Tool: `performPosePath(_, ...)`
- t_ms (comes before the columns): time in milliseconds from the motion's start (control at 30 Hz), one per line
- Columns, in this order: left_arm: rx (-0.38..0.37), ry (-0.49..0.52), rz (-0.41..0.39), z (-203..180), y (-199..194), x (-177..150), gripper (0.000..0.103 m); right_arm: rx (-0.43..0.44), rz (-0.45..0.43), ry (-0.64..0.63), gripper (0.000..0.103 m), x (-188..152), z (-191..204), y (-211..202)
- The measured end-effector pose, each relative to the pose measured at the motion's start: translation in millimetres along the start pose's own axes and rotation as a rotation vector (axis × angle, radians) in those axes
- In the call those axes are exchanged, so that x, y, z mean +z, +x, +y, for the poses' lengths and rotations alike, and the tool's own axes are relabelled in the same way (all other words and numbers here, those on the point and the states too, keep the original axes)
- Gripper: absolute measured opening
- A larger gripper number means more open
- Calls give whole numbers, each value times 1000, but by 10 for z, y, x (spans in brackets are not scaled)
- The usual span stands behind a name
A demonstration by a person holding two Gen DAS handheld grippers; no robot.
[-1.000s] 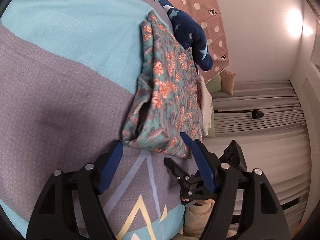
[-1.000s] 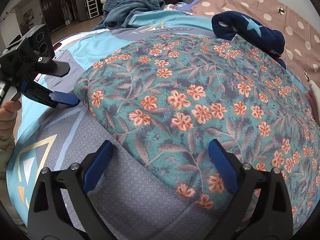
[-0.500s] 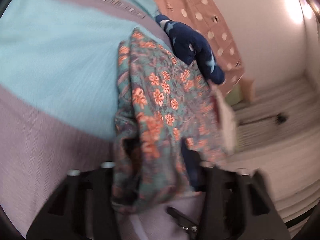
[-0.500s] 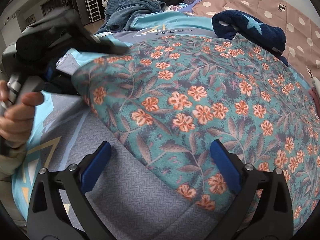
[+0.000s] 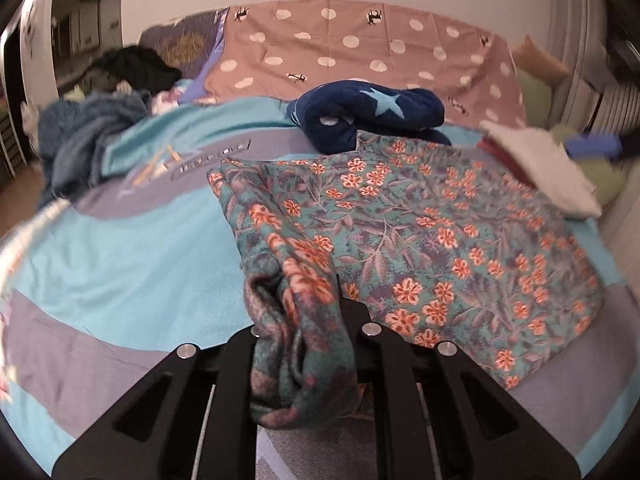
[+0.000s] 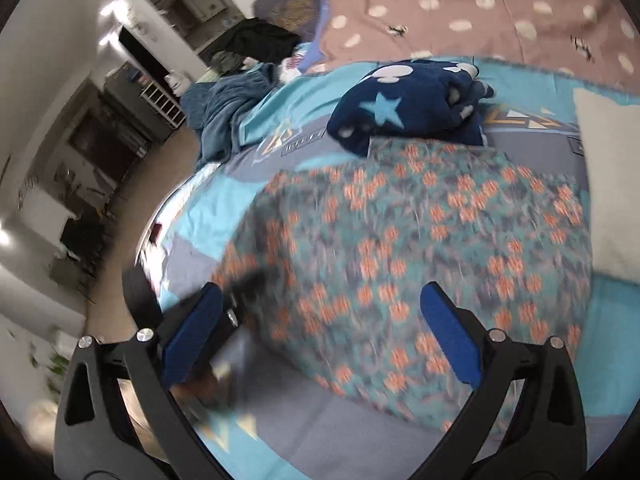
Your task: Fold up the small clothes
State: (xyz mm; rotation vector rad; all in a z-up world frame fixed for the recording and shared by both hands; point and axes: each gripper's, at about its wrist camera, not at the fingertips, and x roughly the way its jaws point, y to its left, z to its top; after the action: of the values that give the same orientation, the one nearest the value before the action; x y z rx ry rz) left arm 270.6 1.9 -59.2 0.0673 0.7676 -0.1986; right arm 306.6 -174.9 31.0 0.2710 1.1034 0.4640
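We have the left gripper closing on a bunched corner of the floral garment, the cloth gathered thick between its jaws, while the rest of the garment lies spread on the blue-and-grey bedspread. Our right gripper hangs above the near edge of the same garment with its blue pads wide apart and nothing between them. To fold well, we judge we should pinch the other near corner with the right claw, lift both corners level and carry them across together, so that the edge lands straight and the bunched cloth in the left claw does not drag the layer underneath into wrinkles. The navy star-patterned fleece touches the far edge of the garment and could catch the fold if we carry it that far; a white cloth lies at the far right corner, seemingly over the garment's edge there. A heap of blue and dark clothes sits well apart at the far left, and a polka-dot sheet covers the bed beyond
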Motion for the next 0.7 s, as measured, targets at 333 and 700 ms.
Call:
performPosePath(333,159,143,18,-325,5,33,13,-118,472,-297,101,515,1203,1669)
performPosePath(700,182,198,19,-373,-23,11,13,-341,643,-440,37,597,1574,2283)
